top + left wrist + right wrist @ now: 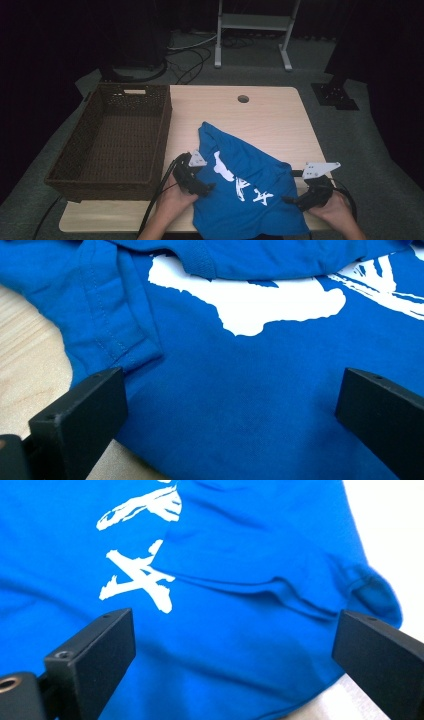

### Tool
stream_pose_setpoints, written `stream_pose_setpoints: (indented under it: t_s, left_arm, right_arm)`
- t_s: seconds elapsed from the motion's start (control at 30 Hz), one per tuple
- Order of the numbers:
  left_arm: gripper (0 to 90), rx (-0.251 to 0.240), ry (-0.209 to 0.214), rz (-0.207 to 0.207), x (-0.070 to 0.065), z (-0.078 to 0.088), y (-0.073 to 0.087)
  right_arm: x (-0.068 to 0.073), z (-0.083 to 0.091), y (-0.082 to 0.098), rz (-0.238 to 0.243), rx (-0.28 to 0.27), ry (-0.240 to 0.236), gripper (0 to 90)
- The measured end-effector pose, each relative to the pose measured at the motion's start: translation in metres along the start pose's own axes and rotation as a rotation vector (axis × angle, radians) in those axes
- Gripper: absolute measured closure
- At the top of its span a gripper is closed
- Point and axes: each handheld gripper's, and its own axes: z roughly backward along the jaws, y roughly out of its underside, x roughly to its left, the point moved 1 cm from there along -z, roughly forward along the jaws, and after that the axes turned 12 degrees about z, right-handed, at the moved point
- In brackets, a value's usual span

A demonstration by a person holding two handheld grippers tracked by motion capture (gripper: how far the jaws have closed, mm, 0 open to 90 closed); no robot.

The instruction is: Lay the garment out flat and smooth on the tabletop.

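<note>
Shirt (245,185), blue and crumpled, lies on the table (270,115) just right of the brown basket (115,140). Both tongs look ready to grab it. The left gripper (200,187) and right gripper (295,200) sit at the shirt's two sides, jaws wide apart, holding nothing. Next they likely must pinch the cloth.

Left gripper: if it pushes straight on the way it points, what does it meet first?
Most likely the blue T-shirt with white print: the left gripper is open over that cloth, just inside its edge. Depth is unclear, so contact may already be close.
</note>
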Motion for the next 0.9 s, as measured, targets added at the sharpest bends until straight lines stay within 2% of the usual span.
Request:
stream_pose_setpoints:
  t_s: [0.23, 0.67, 0.9]
  left_arm:
    - [0.0, -0.001, 0.000, 0.000, 0.000, 0.000, 0.000]
    - [0.0, 0.000, 0.000, 0.000, 0.000, 0.000, 0.000]
    - [0.0, 0.000, 0.000, 0.001, 0.000, 0.000, 0.000]
  right_arm:
    - [-0.010, -0.002, -0.009, -0.010, -0.019, 0.003, 3.2]
    - [-0.023, -0.017, -0.045, 0.041, -0.049, -0.005, 3.3]
    - [-0.029, -0.029, -0.063, 0.050, -0.067, -0.009, 3.3]
